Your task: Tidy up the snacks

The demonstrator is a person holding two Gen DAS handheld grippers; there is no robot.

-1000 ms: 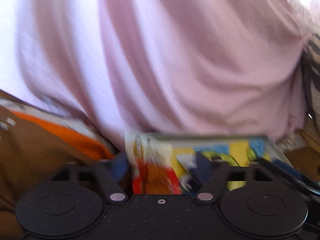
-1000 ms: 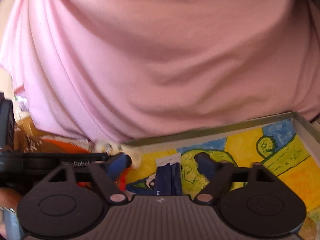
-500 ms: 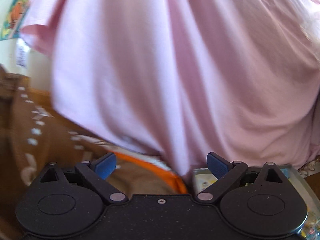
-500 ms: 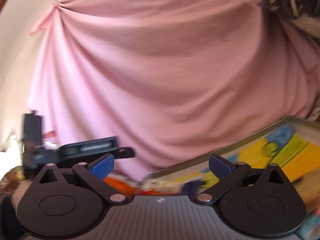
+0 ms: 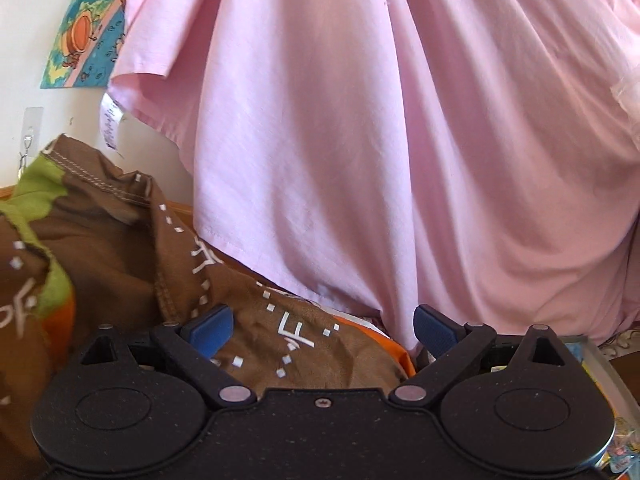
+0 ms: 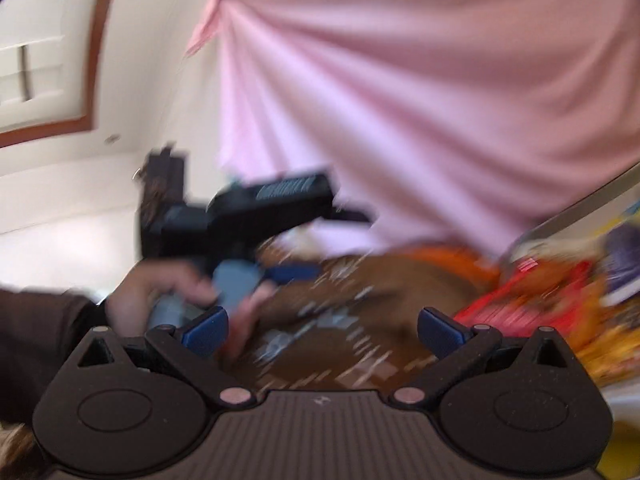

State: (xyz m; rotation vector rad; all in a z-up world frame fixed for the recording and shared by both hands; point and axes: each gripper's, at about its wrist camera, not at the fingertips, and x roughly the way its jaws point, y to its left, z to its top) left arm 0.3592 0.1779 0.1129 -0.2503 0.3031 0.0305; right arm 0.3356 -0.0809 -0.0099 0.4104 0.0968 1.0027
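Red-orange snack packet [image 6: 536, 292], blurred, lying in tray [image 6: 580, 208], axis unclear, left gripper [image 5: 320, 326] and right gripper [image 6: 322, 330] jaws wide apart, just opened, empty, above brown cloth [image 5: 120, 248]

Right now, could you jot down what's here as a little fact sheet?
left gripper: open, nothing between the fingers, over the brown cloth
right gripper: open, empty
backdrop: pink cloth hanging
snacks: red and orange packets at right in the right view, blurred
tray: rim shows beside the snacks
hand: holding the left gripper
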